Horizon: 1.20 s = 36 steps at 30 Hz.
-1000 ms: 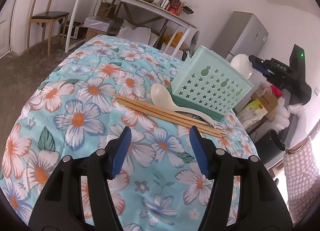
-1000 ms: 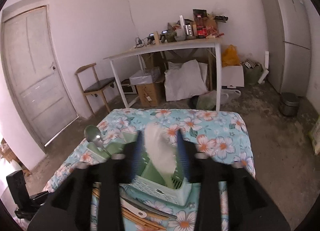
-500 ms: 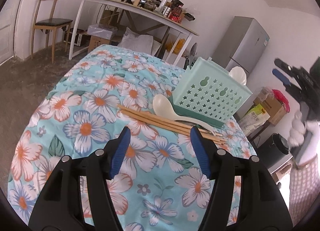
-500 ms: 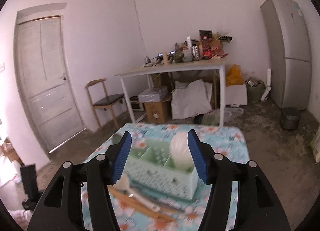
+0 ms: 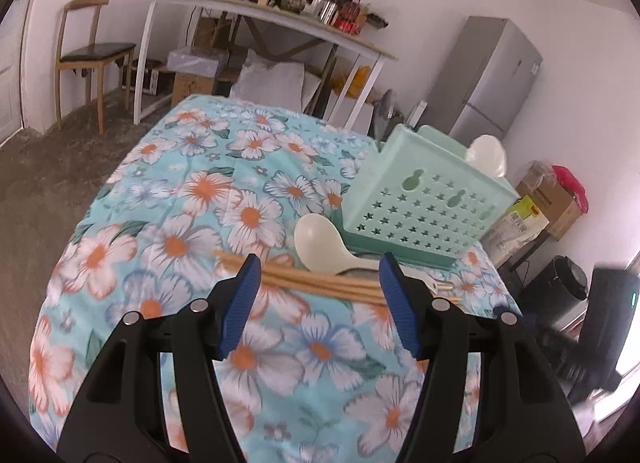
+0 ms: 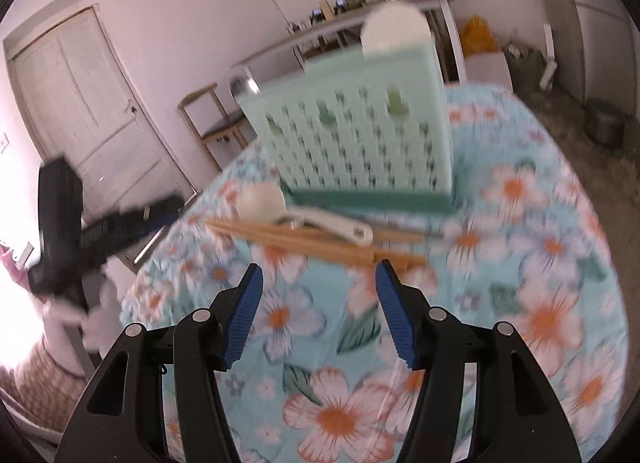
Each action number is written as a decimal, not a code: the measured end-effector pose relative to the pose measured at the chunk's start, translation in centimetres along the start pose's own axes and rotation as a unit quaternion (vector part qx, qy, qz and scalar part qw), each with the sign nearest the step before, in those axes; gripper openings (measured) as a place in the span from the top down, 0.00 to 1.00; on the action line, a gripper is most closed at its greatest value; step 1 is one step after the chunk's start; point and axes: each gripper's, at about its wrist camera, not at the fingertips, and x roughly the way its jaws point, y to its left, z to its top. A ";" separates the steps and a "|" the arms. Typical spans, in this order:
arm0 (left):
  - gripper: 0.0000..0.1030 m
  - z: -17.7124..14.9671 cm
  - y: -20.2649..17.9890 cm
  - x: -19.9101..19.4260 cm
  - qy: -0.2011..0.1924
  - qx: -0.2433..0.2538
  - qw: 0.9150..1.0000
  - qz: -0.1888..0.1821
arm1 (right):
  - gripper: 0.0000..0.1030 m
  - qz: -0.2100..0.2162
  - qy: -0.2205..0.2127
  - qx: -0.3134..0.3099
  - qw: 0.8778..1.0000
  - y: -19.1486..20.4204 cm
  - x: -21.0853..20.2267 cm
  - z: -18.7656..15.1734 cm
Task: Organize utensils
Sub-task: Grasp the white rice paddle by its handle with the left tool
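Both grippers hover over the flowered tablecloth now, and both are empty. The left gripper has its blue jaws standing apart, nothing between the pads, aimed at the wooden chopsticks lying flat on the cloth. Resting across the chopsticks is a cream plastic spoon, bowl up, just in front of the mint-green utensil basket. The basket stands upright near the table's far right edge in the left view, with a second cream spoon poking up from its far compartment. Over on the right view, blurred by motion, the right gripper has just been opening; its jaws are wide apart with only cloth showing between them. A metal spoon peeks above the basket's left end.
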 end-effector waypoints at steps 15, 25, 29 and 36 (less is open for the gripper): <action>0.61 2.7 3.3 9.6 0.127 -0.093 0.988 -0.010 | 0.44 0.032 0.020 0.039 0.999 -2.2 1.5 -2.0; 0.79 2.5 2.4 11.3 0.137 -0.093 0.986 -0.012 | 0.44 0.040 0.022 0.045 0.998 -2.4 1.6 -2.1; 0.95 2.2 2.6 11.9 0.133 -0.106 0.985 -0.009 | 0.44 0.042 0.021 0.051 0.998 -2.6 1.6 -2.2; 0.97 2.5 2.2 8.8 0.092 -0.112 0.989 -0.036 | 0.44 0.053 0.018 0.076 0.996 -3.4 1.7 -2.3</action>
